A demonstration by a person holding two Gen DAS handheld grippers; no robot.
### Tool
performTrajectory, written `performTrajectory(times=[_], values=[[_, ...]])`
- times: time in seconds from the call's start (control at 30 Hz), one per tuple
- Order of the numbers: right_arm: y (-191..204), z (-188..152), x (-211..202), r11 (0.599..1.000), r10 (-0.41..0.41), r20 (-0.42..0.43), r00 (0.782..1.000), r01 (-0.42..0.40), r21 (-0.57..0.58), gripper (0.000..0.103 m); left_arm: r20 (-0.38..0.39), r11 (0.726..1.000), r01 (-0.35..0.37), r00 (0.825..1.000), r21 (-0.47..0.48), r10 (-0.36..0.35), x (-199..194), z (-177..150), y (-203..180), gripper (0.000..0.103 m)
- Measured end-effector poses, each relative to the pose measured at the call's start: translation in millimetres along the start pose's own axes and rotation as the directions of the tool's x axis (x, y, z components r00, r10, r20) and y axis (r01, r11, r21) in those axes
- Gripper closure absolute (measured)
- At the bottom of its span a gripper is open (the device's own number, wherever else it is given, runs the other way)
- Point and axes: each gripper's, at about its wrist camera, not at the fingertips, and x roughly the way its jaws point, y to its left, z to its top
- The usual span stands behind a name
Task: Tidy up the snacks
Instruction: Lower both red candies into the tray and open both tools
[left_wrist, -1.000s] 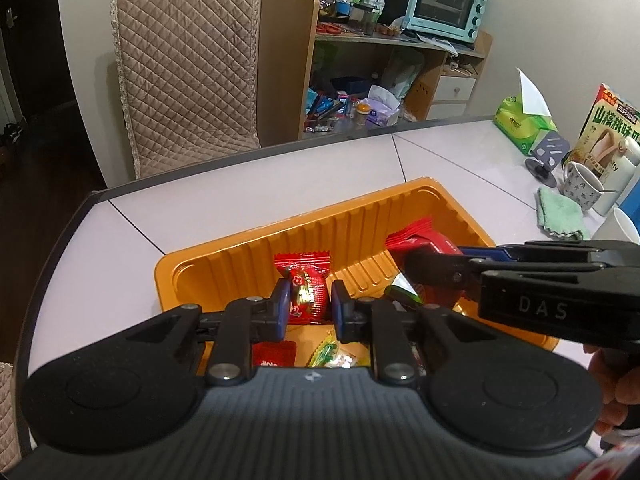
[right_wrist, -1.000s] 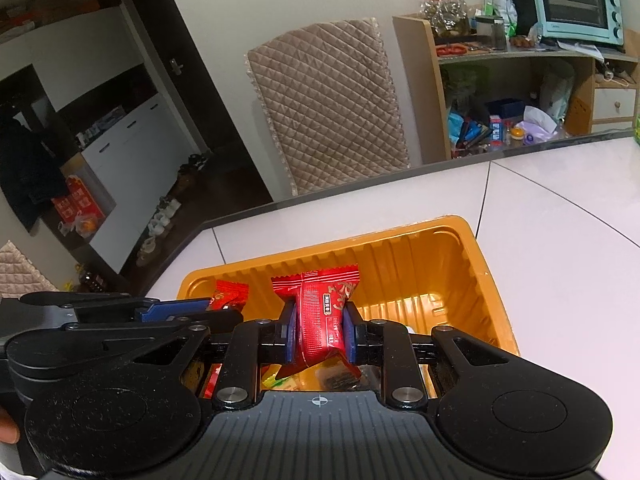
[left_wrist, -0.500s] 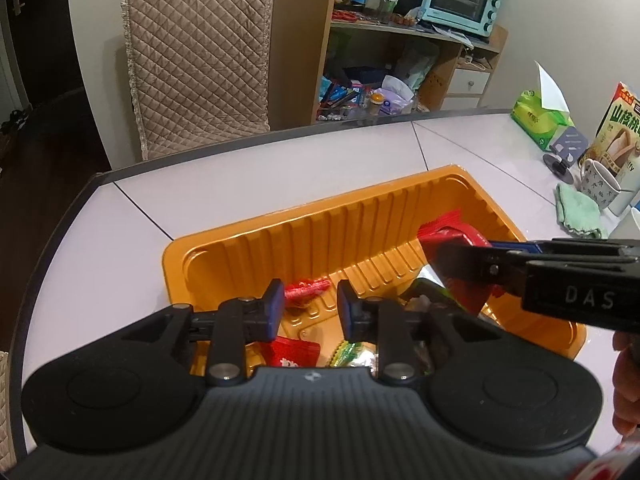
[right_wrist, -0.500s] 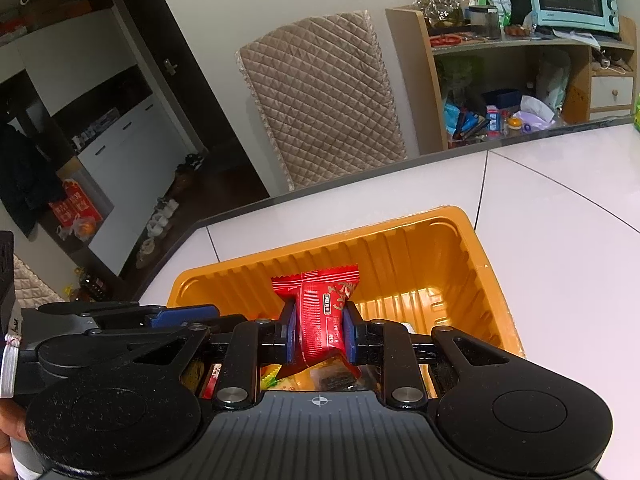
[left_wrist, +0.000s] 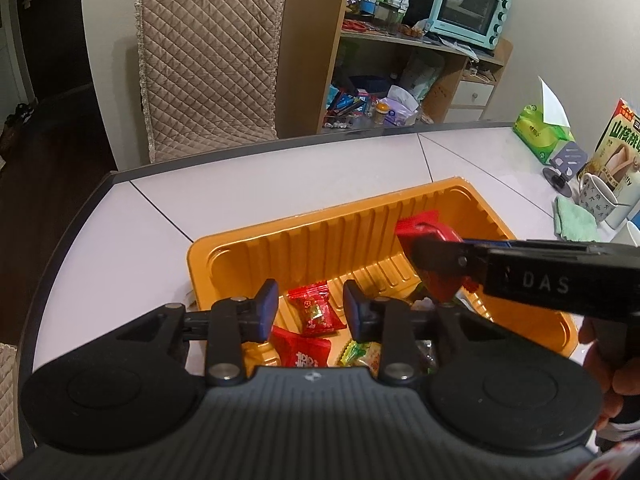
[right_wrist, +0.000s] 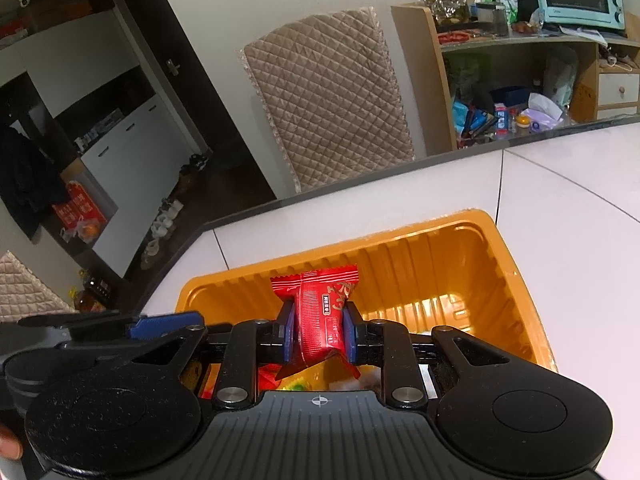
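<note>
Glossy ribbed plastic tray (left_wrist: 360, 236), shiny foil wrapper (right_wrist: 320, 312)

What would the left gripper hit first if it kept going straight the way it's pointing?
Most likely the small red candy lying on the floor of the orange tray, straight ahead between the left gripper's open fingers. Depth is hard to judge here.

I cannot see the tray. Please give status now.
Left tongs just opening, empty. Right tongs shut on red snack, above tray. Nothing blocking.
</note>
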Motion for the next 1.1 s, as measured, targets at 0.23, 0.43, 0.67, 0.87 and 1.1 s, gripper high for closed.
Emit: performTrajectory(times=[0.23, 0.43, 0.67, 0.87, 1.1], values=[[-1.1, 6.9, 1.0, 0.997, 0.021, 0.028, 0.999, -0.023, 0.068, 0.053, -0.003, 1.000, 0.007, 1.000, -0.013, -0.007, -5.6, -4.3, 1.9, 0.066], [-3.1, 8.3, -5.5, 0.998, 0.010, 0.025, 1.000, -0.011, 0.057, 0.052, 0.000, 1.000, 0.013, 1.000, -0.018, -0.013, -11.5, -7.9, 0.7, 0.059], [-13.3, -0.1, -15.9, 0.997, -0.011, 0.008, 1.000, 0.010, 0.076, 0.052, 0.002, 1.000, 0.021, 1.000, -0.021, -0.020, -18.2, -11.3, -4.0, 0.057], [-17.0, -7.3, -29.9, 0.996, -0.029, 0.003, 1.000, 0.029, 0.079, 0.050, 0.011, 1.000, 0.017, 1.000, -0.011, -0.016, -27.3, -14.5, -10.9, 0.054], [-14.6, -21.4, -61.3, 0.996, -0.063, 0.022, 0.998, 0.061, 0.059, 0.026, 0.034, 1.000, 0.013, 0.999, 0.005, -0.013, -49.9, -21.4, -22.8, 0.046]])
